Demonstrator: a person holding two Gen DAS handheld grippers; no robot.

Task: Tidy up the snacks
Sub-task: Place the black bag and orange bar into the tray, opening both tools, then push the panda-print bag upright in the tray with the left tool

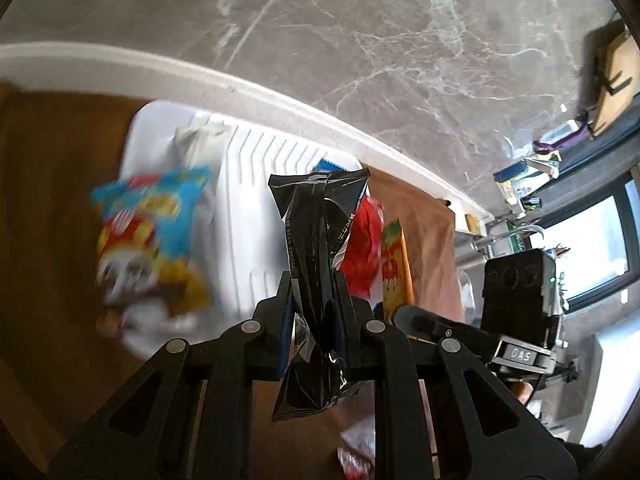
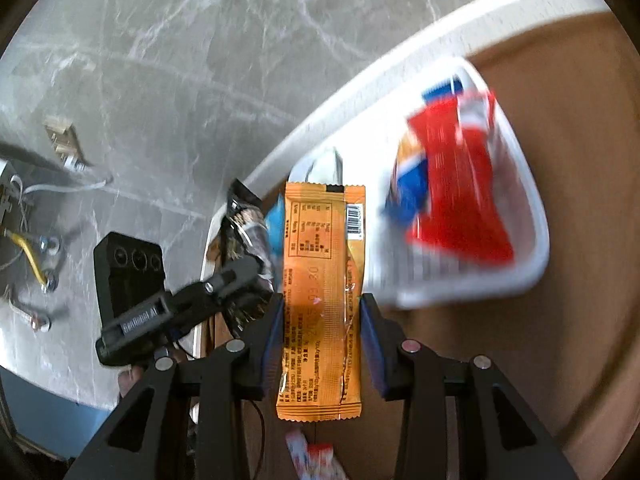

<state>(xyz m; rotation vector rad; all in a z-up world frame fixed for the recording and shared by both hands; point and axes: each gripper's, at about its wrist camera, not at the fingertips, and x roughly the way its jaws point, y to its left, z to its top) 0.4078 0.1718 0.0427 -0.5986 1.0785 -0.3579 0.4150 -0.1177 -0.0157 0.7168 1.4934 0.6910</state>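
In the left wrist view my left gripper [image 1: 314, 284] is shut on a black snack packet [image 1: 312, 232] that stands upright between the pads. Behind it lies a white slatted basket [image 1: 256, 184] with a blurred blue, yellow and red packet [image 1: 152, 232] at its left. In the right wrist view my right gripper [image 2: 322, 300] is shut on an orange snack packet [image 2: 316, 280], printed back facing me. The white basket [image 2: 532, 216] sits beyond it to the right and holds red and blue packets [image 2: 452, 192]. Both held packets hang above the brown table.
A small red and white packet [image 2: 312, 456] lies on the brown table [image 2: 580, 320] below the grippers. A white ledge [image 1: 120, 68] borders the table, with grey marble floor [image 1: 360, 40] beyond. Cluttered shelves [image 1: 532, 168] stand at the far right of the left view.
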